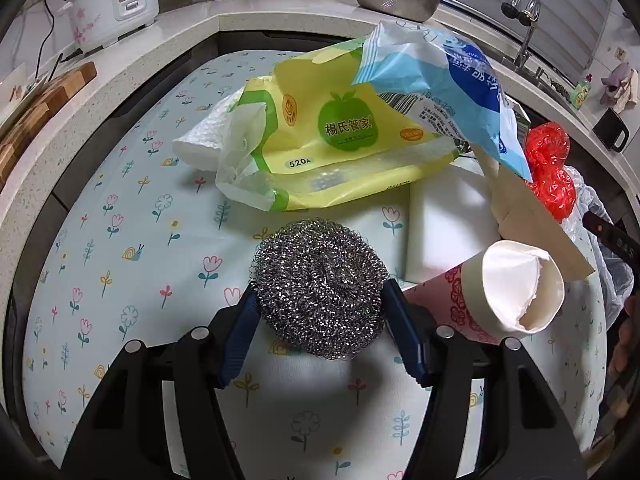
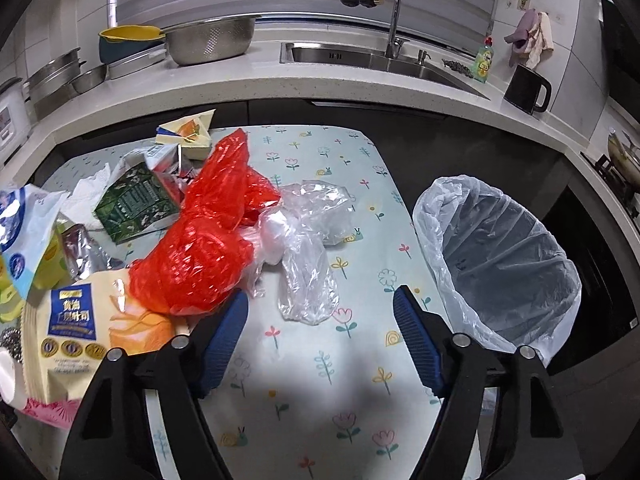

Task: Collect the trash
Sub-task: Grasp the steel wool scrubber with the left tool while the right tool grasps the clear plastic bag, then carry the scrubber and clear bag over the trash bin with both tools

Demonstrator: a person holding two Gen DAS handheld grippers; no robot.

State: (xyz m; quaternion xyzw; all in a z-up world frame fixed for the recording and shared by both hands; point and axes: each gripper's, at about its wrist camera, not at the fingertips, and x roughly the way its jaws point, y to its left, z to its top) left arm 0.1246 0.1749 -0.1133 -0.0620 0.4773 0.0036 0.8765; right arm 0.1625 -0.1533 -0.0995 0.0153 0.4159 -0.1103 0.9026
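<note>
Steel wool scrubber sits between the left gripper fingers, both blue pads touching its sides — pinching it, on the floral tablecloth.

Right gripper: fingers spread, nothing between them, only bare cloth underneath. Its left pad sits just beside the red plastic bag; whether it touches it I cannot tell. Clear plastic bag lies just ahead of the gap.

Left view only: yellow wipes pack, a white foam piece tucked under it, a crushed paper cup on its side right of the scrubber, a brown cardboard piece, a rice cooker and a wooden board on the counter.

Right view only: lined trash bin, open, beside the table's right edge, well apart from the scrubber; sink and faucet; green carton; bread bag; small yellow carton.

Both views: the red bag, a blue-white pouch, a steel colander and a black mug.

Counts: one scrubber, one cup, one bin, one red bag, one clear bag loose on the cloth, two cartons.
</note>
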